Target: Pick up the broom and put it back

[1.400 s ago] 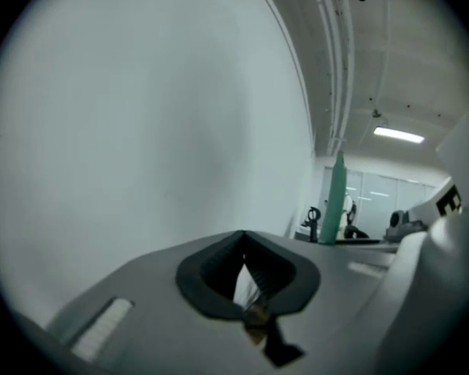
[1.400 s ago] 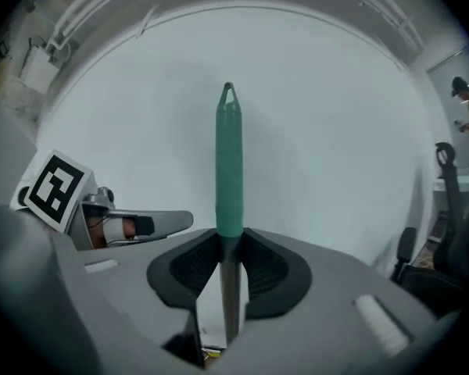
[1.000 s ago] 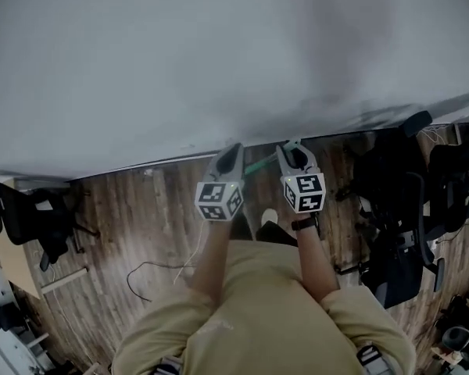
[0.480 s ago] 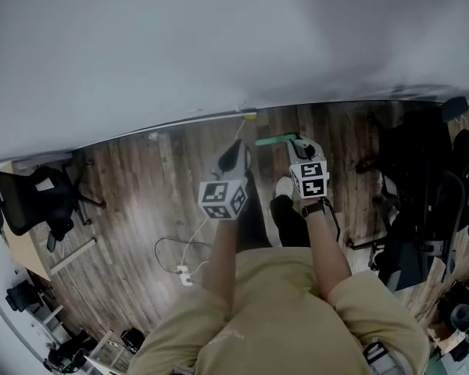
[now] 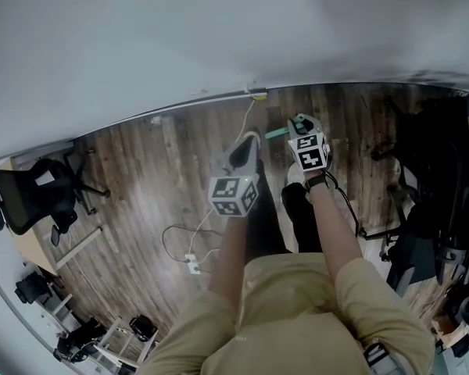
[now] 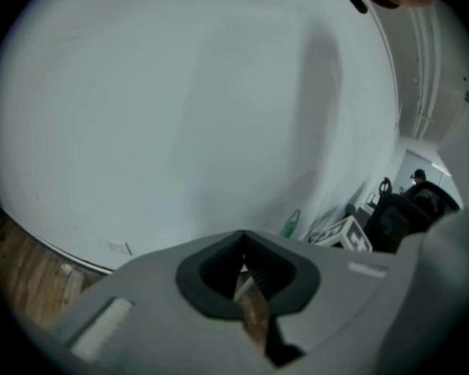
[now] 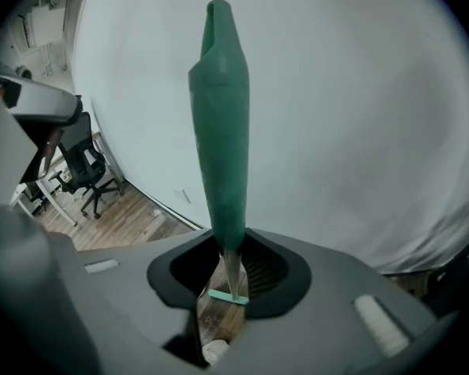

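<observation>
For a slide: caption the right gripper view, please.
Right gripper clamped on the green broom handle, pointing toward a white wall.

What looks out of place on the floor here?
A loose white cable trails from the wall across the wood floor to a power strip, right by the person: possible trip hazard. The green broom sits in the right gripper. Nothing spilled or broken shows.

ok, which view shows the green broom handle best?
Right gripper view: the long green broom handle fills the centre, rising from between the right gripper's jaws. Head view shows only a short green stub beside that gripper; left gripper view, a small green tip.
</observation>
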`<state>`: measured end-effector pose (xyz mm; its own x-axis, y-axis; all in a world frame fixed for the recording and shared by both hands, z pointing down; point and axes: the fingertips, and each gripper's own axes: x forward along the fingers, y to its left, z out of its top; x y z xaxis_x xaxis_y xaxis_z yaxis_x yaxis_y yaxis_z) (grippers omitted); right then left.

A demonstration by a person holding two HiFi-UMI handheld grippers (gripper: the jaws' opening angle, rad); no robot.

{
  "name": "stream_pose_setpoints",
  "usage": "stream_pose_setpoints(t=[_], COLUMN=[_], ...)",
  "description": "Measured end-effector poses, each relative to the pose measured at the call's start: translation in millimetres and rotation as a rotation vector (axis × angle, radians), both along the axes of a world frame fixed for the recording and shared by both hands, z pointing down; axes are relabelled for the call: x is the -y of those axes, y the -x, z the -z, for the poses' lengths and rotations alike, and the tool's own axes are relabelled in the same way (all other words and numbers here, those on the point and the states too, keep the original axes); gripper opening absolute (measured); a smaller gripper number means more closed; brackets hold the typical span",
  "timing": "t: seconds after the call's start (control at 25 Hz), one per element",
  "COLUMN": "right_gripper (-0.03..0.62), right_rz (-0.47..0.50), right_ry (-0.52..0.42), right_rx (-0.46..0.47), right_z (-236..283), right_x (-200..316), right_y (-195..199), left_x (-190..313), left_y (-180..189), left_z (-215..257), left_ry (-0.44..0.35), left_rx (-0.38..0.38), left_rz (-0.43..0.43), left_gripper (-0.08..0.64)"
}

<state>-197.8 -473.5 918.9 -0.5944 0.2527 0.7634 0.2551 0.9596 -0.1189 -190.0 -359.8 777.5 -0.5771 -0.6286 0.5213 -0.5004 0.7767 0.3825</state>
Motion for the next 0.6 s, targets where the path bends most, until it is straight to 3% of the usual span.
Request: stream_pose_setpoints(t=[0.24,0.6], right_gripper=[0.089,0.091], right_rz=[-0.04,-0.014], right_ry=[0.034,0.072], right_rx=[0.005,0.034], right_z=[-26,-41], right_x=[-2,-11], right_y=[43,115], left_x=[-4,10], left_y=[9,28], left_z=[-14,-33], left_ry=[-0.003,-0.025], left_rx=[-0.006,-0.01], left_rz=[0.014,0.001], left_gripper=[0.002,0.002])
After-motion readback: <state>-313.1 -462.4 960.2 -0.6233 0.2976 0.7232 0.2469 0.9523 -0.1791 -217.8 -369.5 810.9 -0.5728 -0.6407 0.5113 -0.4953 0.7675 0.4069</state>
